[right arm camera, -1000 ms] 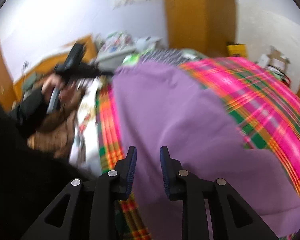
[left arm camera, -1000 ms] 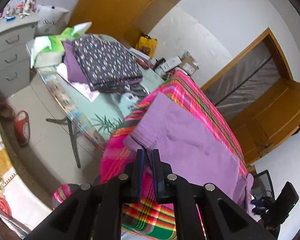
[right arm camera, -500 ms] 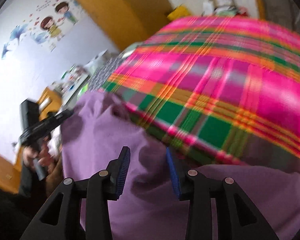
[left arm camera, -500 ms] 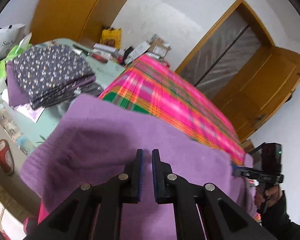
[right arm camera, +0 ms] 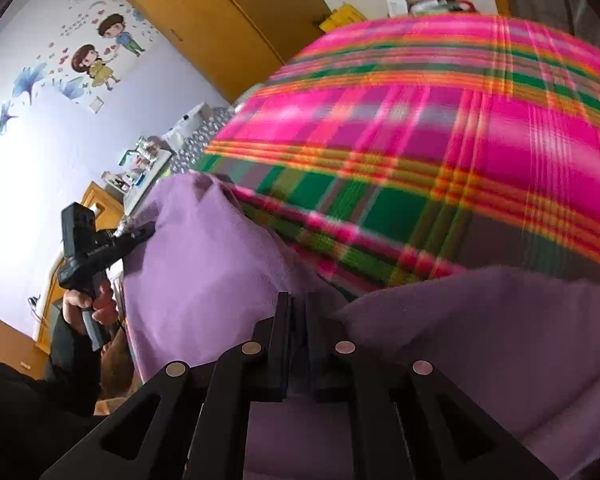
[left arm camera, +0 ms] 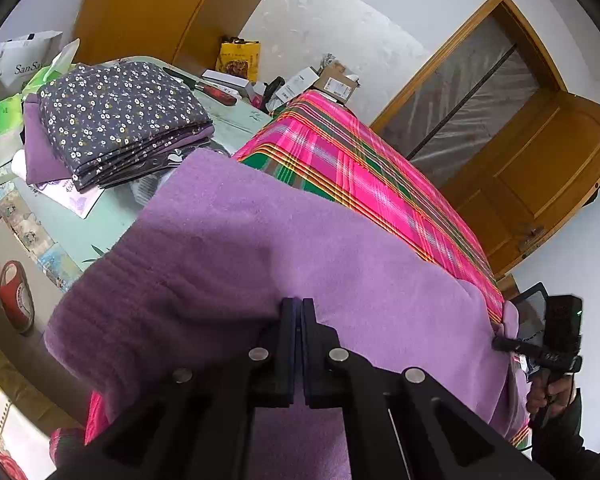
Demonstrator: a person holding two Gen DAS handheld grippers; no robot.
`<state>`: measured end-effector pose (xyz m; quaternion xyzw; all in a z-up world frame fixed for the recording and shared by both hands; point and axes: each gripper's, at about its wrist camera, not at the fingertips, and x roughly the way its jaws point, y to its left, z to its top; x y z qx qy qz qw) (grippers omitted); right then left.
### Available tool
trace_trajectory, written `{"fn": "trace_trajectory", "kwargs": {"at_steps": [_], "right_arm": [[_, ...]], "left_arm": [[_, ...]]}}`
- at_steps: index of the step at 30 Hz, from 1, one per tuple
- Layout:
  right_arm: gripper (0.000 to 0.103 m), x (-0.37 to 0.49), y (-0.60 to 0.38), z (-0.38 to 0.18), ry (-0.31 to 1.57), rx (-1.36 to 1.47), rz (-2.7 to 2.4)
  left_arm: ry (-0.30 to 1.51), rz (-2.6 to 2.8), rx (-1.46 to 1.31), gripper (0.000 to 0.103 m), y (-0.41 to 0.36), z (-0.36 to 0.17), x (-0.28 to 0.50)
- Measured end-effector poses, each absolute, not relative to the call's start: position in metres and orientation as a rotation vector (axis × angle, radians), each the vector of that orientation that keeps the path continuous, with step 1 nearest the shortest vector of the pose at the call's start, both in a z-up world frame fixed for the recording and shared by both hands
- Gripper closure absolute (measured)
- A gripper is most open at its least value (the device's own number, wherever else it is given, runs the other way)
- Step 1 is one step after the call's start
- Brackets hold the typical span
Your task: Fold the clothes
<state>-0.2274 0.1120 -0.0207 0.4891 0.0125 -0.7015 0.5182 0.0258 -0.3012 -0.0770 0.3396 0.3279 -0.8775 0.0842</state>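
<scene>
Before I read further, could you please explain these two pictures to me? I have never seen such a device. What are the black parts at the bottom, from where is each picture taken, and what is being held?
There is no robot here. A person holds a hand tool with two fingers in each hand, and each tool carries a wide-angle camera that looks along its fingers. The black parts at the bottom are those fingers.

One picture comes from the left gripper, the other from the right gripper. Each view also shows the other tool from the side.

Both are shut on a purple garment, a soft fleece-like cloth, which lies on a pink plaid cover. Beside it, a side table carries a stack of folded clothes, topped by a dark floral piece.
</scene>
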Motion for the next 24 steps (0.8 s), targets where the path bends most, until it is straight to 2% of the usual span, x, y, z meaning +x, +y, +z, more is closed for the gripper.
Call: {"fn": "trace_trajectory", "kwargs": {"at_steps": [1,2,4,10,12,19,24], "right_arm": [[0.086,-0.228,0.11,-0.013,0.028,1.142,-1.696],[0.073,-0.229,0.107,-0.008,0.026,1.119,-1.7],[0.065,-0.23,0.089,0.001,0.036,1.087,-1.681],[0.067,-0.23,0.013,-0.011,0.124,1.126,-1.521],[0.098,-0.23,-0.005,-0.022,0.146,1.153,-1.486],[0.1,-0.252,0.002,-0.03,0.065,1.197,-1.59],[0.089,-0.245,0.011,-0.021,0.045,1.177,-1.595]], "left_arm": [[0.971,-2.618,1.015,0.1,-0.3,-0.076,0.025],[0.965,-2.621,1.016,0.1,-0.299,-0.075,0.024],[0.951,-2.627,1.02,0.1,-0.296,-0.074,0.023],[0.911,-2.645,1.029,0.1,-0.287,-0.069,0.018],[0.9,-2.648,1.034,0.1,-0.285,-0.069,0.017],[0.95,-2.649,1.016,0.1,-0.292,-0.079,0.023],[0.927,-2.648,1.007,0.1,-0.291,-0.073,0.025]]}}
